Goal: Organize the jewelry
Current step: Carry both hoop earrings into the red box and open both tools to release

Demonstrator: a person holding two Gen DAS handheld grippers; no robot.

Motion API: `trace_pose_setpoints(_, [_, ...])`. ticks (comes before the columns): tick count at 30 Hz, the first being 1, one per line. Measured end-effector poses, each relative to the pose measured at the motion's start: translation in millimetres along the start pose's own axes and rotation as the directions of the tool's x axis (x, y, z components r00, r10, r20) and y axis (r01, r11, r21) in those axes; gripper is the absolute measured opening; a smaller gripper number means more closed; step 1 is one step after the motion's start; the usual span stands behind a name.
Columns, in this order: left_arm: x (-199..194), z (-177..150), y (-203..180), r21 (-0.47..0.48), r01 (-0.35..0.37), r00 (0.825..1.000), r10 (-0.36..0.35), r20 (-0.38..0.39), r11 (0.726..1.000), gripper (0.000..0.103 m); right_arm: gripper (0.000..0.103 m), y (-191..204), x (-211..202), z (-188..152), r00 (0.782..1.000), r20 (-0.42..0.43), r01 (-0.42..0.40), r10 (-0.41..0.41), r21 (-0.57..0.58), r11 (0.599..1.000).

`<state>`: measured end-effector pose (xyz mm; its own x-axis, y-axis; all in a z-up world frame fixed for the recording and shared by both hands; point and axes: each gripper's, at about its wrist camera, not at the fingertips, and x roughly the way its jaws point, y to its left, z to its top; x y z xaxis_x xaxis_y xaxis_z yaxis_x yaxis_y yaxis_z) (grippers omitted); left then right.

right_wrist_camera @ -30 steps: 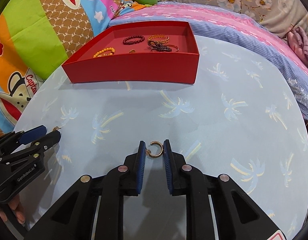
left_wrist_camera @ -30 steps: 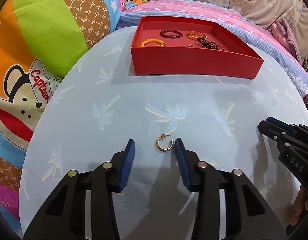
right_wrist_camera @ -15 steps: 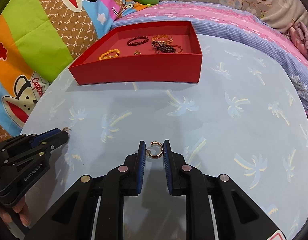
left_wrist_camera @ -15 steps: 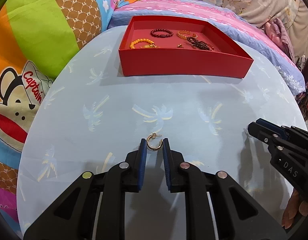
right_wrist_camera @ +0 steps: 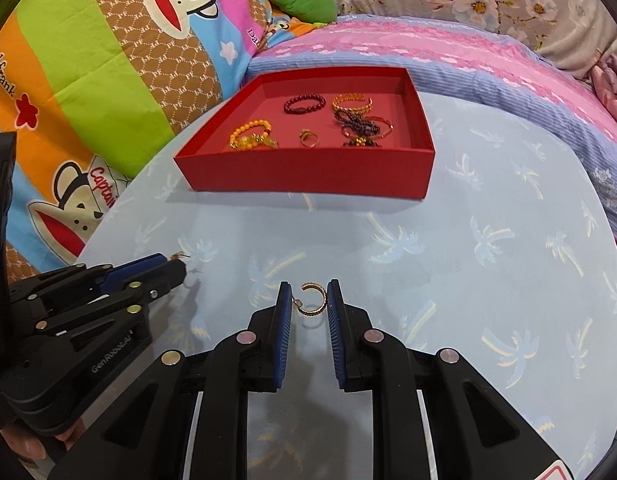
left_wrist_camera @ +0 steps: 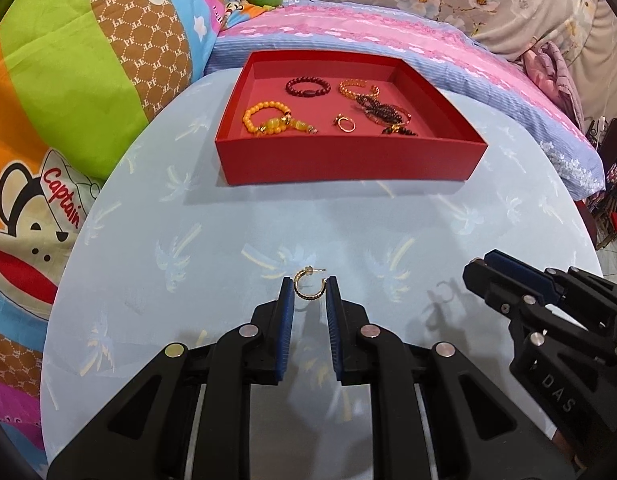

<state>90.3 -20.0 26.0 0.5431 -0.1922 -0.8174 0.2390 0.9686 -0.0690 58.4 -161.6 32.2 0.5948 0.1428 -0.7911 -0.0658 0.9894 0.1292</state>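
**Two earrings held, box still ahead**

I had a gold hoop earring (left_wrist_camera: 309,289) pinched between the narrowed pads of the left gripper (left_wrist_camera: 309,294), raised above the table (left_wrist_camera: 448,216). The right gripper (right_wrist_camera: 308,300) likewise clamped its own hoop (right_wrist_camera: 311,299). The red box (left_wrist_camera: 348,160) sat at twelve o'clock from both tools, well apart. Inside it already lay a yellow bead bracelet (left_wrist_camera: 268,118) at nine o'clock, a dark red one (left_wrist_camera: 307,87) at eleven, a small ring (left_wrist_camera: 344,123) near centre, and a tangle of bangles (left_wrist_camera: 378,108) at two. I judged the sorting nearly done: only these two earrings remained to be carried over and released.
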Motion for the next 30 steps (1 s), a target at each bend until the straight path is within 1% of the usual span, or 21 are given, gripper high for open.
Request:
trace_pose_setpoints(6, [-3.9,21.3,-9.3,0.005,0.007,1.000,-0.007,0.029,1.000,0.016,0.017,-1.2,-7.2,15.9,0.999,0.040,-0.004,0.004,-0.005,1.000])
trace_pose_setpoints(17, [-8.4,59.9,-23.5,0.025,0.010,0.996,-0.012,0.093,1.000,0.016,0.017,-12.1,-19.8,60.8,0.991,0.137,0.016,-0.015,-0.010,1.000])
trace_pose_setpoints(24, [-8.7,89.7,-27.9,0.035,-0.001,0.990,-0.004,0.137,0.999,0.016,0.017,-17.5,-19.7,86.6,0.984,0.175,0.028,-0.024,-0.016,0.999])
trace_pose_setpoints(30, [-2.1,116.5,-27.7,0.035,-0.018,0.986,0.012,0.166,0.999,0.016,0.017,-19.8,-11.6,108.5,0.980,0.198,0.038,-0.034,-0.018,0.999])
